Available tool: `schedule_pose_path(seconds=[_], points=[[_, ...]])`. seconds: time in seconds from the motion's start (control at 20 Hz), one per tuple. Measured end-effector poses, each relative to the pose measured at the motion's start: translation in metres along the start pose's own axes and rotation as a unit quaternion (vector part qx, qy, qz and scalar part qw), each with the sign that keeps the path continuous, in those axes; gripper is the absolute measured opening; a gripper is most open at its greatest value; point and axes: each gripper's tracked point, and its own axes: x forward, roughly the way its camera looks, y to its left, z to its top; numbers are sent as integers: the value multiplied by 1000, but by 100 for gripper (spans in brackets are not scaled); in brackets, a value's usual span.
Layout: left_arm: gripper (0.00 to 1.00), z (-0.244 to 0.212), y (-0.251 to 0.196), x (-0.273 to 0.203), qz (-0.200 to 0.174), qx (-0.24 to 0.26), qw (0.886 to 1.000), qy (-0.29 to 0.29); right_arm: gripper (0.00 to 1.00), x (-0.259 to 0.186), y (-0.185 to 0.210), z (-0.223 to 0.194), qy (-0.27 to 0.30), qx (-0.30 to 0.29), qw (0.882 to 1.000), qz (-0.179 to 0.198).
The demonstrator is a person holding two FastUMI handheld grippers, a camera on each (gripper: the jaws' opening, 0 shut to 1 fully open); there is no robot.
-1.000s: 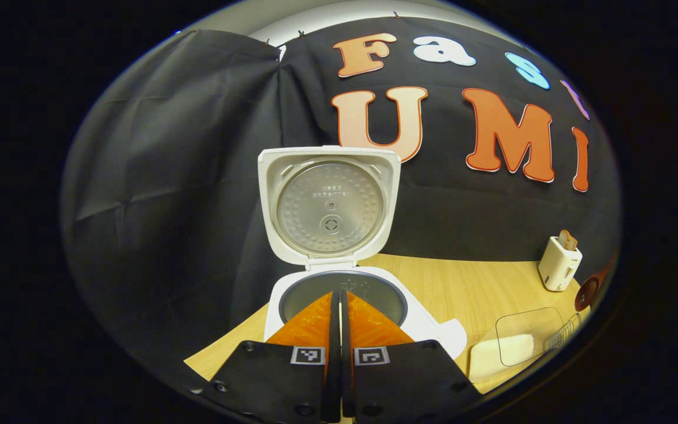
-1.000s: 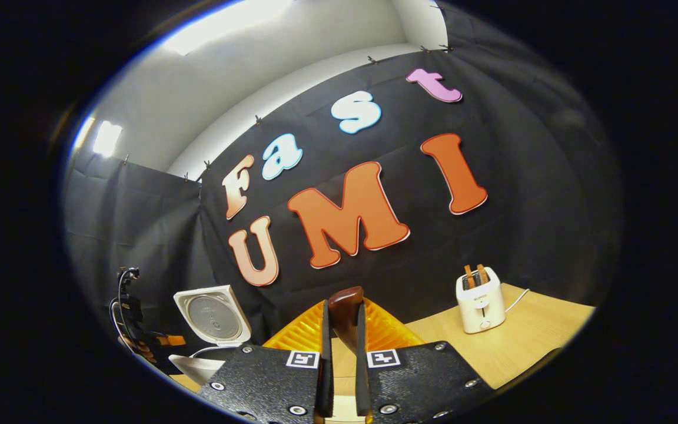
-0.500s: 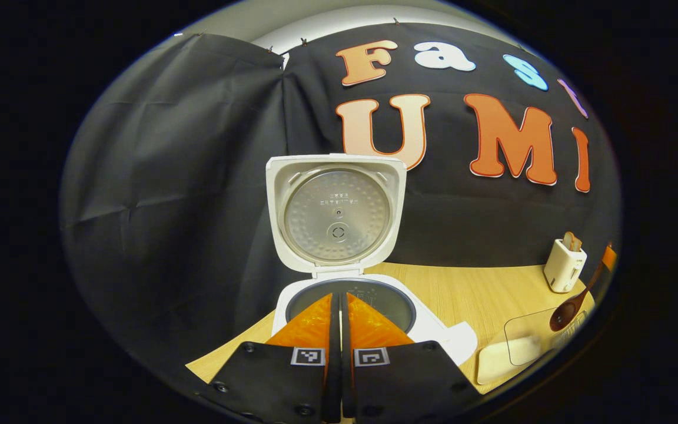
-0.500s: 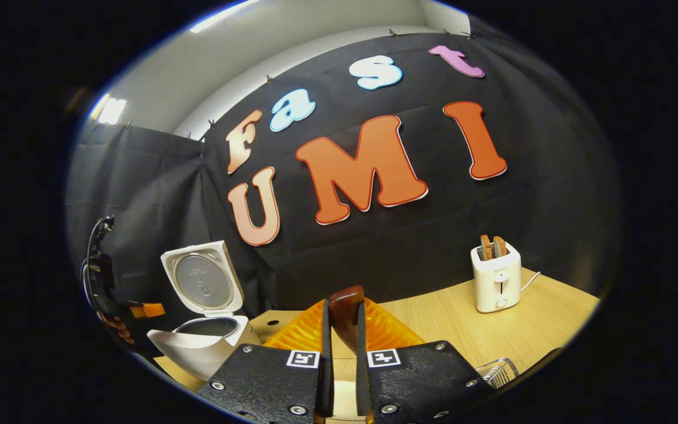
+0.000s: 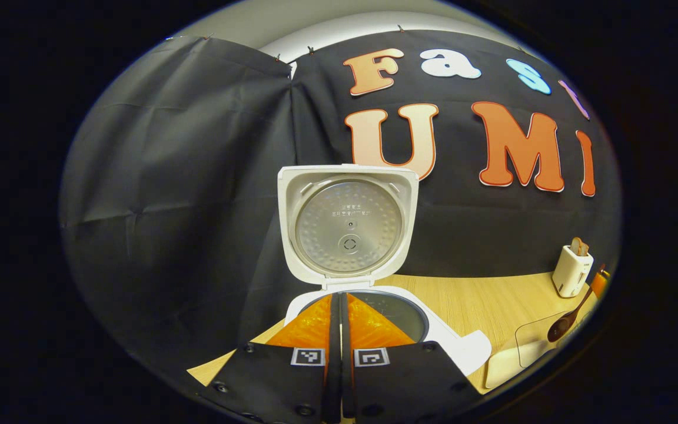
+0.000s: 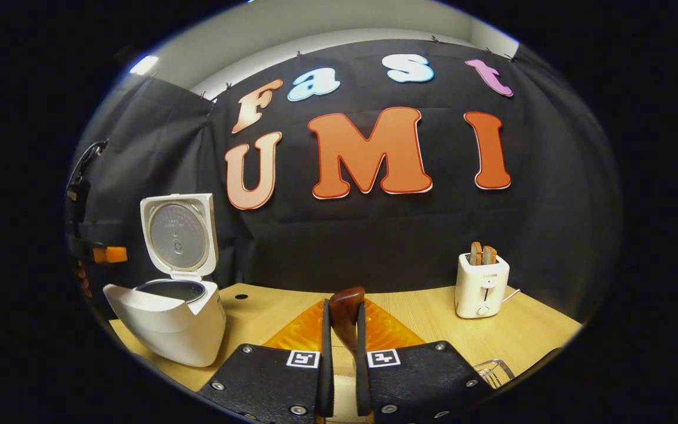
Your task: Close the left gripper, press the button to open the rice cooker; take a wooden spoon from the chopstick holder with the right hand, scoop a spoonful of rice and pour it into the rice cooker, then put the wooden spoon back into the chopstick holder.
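rice cooker (image 5: 368, 306) open, lid upright.
left tongs (image 5: 340, 306) closed on nothing above its pot; right tongs (image 6: 342, 318) grip the wooden spoon (image 6: 345, 312) over the surface (image 6: 433, 312).

One rice cooker (image 6: 168, 318), lid raised. One wooden spoon (image 5: 565, 321). One toaster (image 6: 481, 285) holding two toast slices (image 6: 482, 254). One clear container (image 5: 530, 344).
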Motion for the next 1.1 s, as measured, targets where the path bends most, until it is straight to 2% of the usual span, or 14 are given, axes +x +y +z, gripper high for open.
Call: schedule_pose_path(seconds=[0.1, 0.15, 0.2, 0.35, 0.45, 0.6, 0.65, 0.75, 0.8, 1.0, 1.1], points=[[4, 0, 1, 0, -3, 4, 1000, -4, 15, 1, 3, -16, 18, -8, 1000, -7], [14, 0, 2, 2, -4, 4, 1000, -8, 15, 4, 3, -22, 27, -4, 1000, -10], [16, 1, 4, 3, -4, 6, 1000, -13, 15, 5, 3, -29, 39, 0, 999, -11], [30, -1, 8, 5, 1, 11, 1000, -19, 15, 5, 2, -32, 45, 21, 998, -24], [36, 1, 13, 7, 7, 8, 1000, -25, 15, 5, 8, -39, 54, 37, 998, -16], [36, -1, 13, 6, 3, -3, 1000, -27, 15, 6, 21, -42, 67, 110, 992, -1], [46, -3, 12, 7, 1, -3, 1000, -25, 15, 7, 22, -43, 70, 134, 989, -2], [65, -6, 11, 6, -6, -2, 1000, -23, 16, 7, 24, -44, 76, 183, 980, -5], [69, -8, 14, 6, -2, 1, 1000, -22, 15, 7, 27, -46, 81, 211, 974, -8], [69, -7, 24, 2, 6, -4, 1000, -25, 15, 6, 35, -55, 98, 327, 940, -17], [68, -5, 33, -1, 8, -3, 1000, -27, 15, 5, 38, -59, 108, 367, 924, -18]])
